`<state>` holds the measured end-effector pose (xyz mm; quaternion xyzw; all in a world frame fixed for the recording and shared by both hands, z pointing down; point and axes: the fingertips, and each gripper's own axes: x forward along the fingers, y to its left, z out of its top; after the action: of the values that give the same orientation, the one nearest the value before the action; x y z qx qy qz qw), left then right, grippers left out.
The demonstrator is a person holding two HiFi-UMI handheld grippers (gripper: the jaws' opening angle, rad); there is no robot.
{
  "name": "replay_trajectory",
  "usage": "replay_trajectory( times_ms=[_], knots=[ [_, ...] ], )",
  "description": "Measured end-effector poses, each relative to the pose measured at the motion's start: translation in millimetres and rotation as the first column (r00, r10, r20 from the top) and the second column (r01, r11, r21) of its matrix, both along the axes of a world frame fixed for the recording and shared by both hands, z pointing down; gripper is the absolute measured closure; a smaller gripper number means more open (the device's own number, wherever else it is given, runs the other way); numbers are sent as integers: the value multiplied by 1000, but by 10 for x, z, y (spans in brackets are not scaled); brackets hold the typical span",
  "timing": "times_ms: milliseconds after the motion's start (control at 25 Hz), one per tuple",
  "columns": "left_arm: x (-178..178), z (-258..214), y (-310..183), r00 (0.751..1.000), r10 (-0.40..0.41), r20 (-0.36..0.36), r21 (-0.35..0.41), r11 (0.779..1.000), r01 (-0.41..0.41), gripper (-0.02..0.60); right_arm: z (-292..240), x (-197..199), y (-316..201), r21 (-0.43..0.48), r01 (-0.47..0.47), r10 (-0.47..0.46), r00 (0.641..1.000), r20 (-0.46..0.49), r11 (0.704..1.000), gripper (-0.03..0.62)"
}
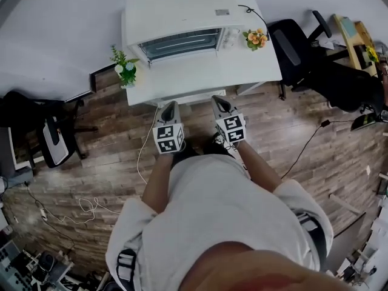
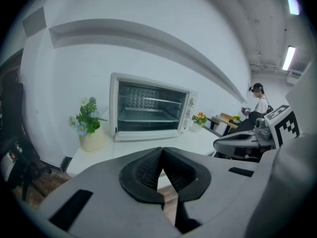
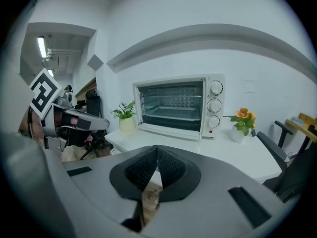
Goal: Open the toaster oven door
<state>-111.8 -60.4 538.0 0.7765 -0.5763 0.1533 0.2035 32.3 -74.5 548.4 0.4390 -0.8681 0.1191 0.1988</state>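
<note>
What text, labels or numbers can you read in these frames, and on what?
No text is legible in any view.
Sticker on top of the toaster oven: too small to read.
Markings round the knobs: too blurred to read.
Marker cube on the left tongs: black-and-white square pattern, no letters.
Marker cube on the right tongs: likewise a pattern only.

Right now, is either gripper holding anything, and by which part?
Nothing is held. The left gripper and the right gripper both have their jaws shut together, empty, and both are short of the toaster oven.
</note>
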Motion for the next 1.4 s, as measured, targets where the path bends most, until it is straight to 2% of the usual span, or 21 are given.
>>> replay_trajectory(
  times_ms=[160,480,760,960,1120,1400],
  knots=[
    [-115,-352,-120,999,1,-34,78,997,2,563,-290,-154,-84,55,-18,19,1000,-7,998,595],
    [-246,-1004,-248,999,15,-30,189,982,-9,563,-1130,-496,-244,195,-19,10,999,44,981,595],
    [-396,-1865,-362,999,3,-36,373,928,11,563,-1943,-500,-384,333,-51,25,996,83,942,595],
    [-350,-2262,-439,999,30,-33,423,906,-13,563,-2367,-345,-443,406,-88,51,994,101,910,595],
    [-267,-2391,-490,999,31,-28,450,893,-15,563,-2571,-198,-484,459,-110,76,993,93,881,595],
    [-125,-2371,-470,999,47,-2,453,891,-41,563,-2602,-8,-509,469,-139,111,990,87,872,595]
  ],
)
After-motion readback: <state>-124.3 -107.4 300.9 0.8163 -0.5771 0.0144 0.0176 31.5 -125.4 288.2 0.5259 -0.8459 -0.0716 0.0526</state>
